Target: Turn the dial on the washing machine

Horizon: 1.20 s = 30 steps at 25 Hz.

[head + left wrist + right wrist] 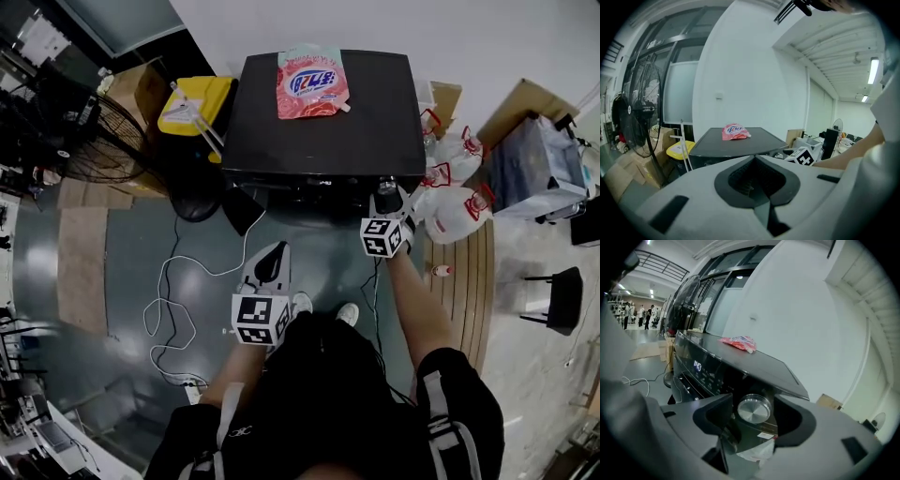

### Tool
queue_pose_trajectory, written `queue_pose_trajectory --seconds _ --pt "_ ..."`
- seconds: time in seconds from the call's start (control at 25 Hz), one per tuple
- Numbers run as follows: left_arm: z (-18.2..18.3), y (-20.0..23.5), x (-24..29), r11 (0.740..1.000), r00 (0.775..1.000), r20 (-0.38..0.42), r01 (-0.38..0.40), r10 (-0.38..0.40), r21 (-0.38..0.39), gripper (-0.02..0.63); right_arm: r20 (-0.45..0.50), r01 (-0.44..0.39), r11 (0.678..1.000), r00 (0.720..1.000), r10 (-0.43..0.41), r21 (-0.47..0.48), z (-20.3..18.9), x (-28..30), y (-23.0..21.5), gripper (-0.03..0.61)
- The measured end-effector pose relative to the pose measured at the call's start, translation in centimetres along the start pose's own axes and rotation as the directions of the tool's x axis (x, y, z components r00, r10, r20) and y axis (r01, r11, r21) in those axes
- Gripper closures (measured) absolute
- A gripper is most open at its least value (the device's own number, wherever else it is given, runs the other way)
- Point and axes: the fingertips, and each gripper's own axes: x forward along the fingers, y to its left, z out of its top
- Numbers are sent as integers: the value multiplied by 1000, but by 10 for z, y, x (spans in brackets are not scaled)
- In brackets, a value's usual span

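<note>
Workshop: floor fan (101, 141), cardboard boxes (525, 97)

A glossy grey floor (131, 244) spreads beneath the left gripper (275, 255), with a white cable (173, 309) looping across it just to that gripper's left. Farther left and ahead stand a black pedestal fan (103, 141) and a yellow bin (199, 103). Beyond the right gripper (388, 197) rises a plain white wall (487, 37). To its right lie plastic jugs (461, 214), wooden planks (469, 281) and cardboard boxes (530, 98). Strip lights (873, 71) burn overhead.
</note>
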Motion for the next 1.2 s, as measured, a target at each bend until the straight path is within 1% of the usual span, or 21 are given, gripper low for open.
queue_pose_trajectory --seconds 0.16,0.28,0.4,0.48,0.56,0.6,0.68,0.76,0.88,0.96,1.12,1.2 --pt "-9 -2 -1 1000 1000 -17 -13 13 -2 611 -60 23 997 998 -27 -80 -17 16 0 337" --pt "-11 0 -3 1000 999 -22 -26 26 -4 611 -81 23 991 996 -34 -132 -23 24 1 337" --pt "-11 0 -4 999 999 -22 -35 35 -1 611 -81 25 988 996 -38 -154 -26 27 2 338" --pt "-10 0 -5 999 999 -21 -38 38 3 611 -82 29 988 996 -41 -150 -27 28 1 337" --pt "-9 0 -6 999 999 -20 -40 40 6 611 -84 24 993 996 -34 -113 -27 27 0 337" --pt "-8 0 -6 999 999 -19 -41 42 7 611 -84 15 997 996 -21 -73 -27 27 0 337" --pt "-7 1 -7 999 999 -17 -43 43 8 611 -79 -15 999 997 19 49 -26 27 -2 337" --pt "-6 1 -8 999 999 -14 -43 43 8 611 -69 -40 988 996 51 146 -26 26 -4 337" --pt "-6 -1 -8 999 999 -11 -42 42 8 611 -55 -63 969 995 79 240 -28 26 -6 337" --pt "-5 -1 -8 999 999 -9 -42 42 7 611 -46 -76 958 995 92 278 -30 28 -7 337" --pt "-5 1 -10 999 999 -8 -42 42 6 611 -53 -83 948 993 105 308 -29 26 -6 337" --pt "-5 1 -13 999 999 -7 -45 45 4 611 -40 -85 939 994 104 334 -29 26 -7 337"
